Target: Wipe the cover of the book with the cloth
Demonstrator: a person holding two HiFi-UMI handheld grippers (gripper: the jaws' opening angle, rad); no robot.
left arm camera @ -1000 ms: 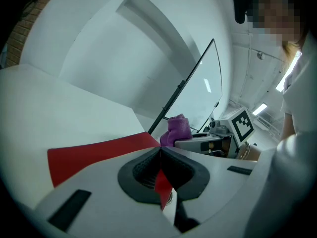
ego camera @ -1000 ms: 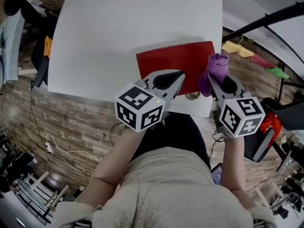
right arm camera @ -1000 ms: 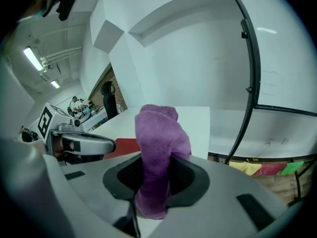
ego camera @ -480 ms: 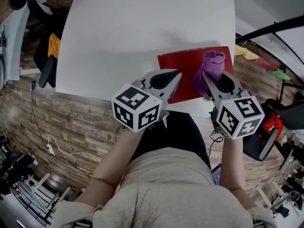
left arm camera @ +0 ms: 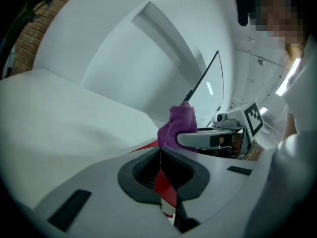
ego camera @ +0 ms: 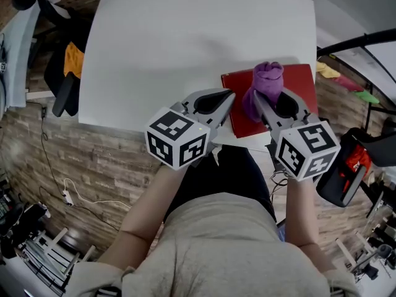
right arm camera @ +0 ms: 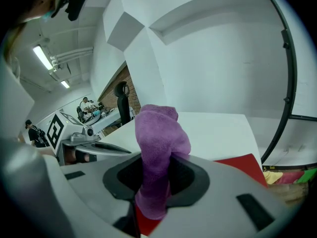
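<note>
A red book (ego camera: 297, 84) lies at the near right corner of the white table (ego camera: 185, 36). My right gripper (ego camera: 257, 99) is shut on a purple cloth (ego camera: 264, 79), which bunches up over the book's left half. In the right gripper view the cloth (right arm camera: 157, 138) fills the jaws, with the book (right arm camera: 242, 163) behind it. My left gripper (ego camera: 230, 96) is shut and sits at the book's near left corner. In the left gripper view its tips (left arm camera: 160, 150) meet, and the red book (left arm camera: 146, 146) shows beyond them and through the slit.
The table's near edge runs just under both grippers, with brick-patterned floor below. A black chair (ego camera: 62, 73) stands at the left. A black rod (ego camera: 359, 42), coloured cloths (ego camera: 346, 82) and a red and black object (ego camera: 352, 166) are at the right.
Both grippers have shifted left across the book; the cloth went from the book's right edge to its left half. The left gripper went from the cover's middle to its left corner.
</note>
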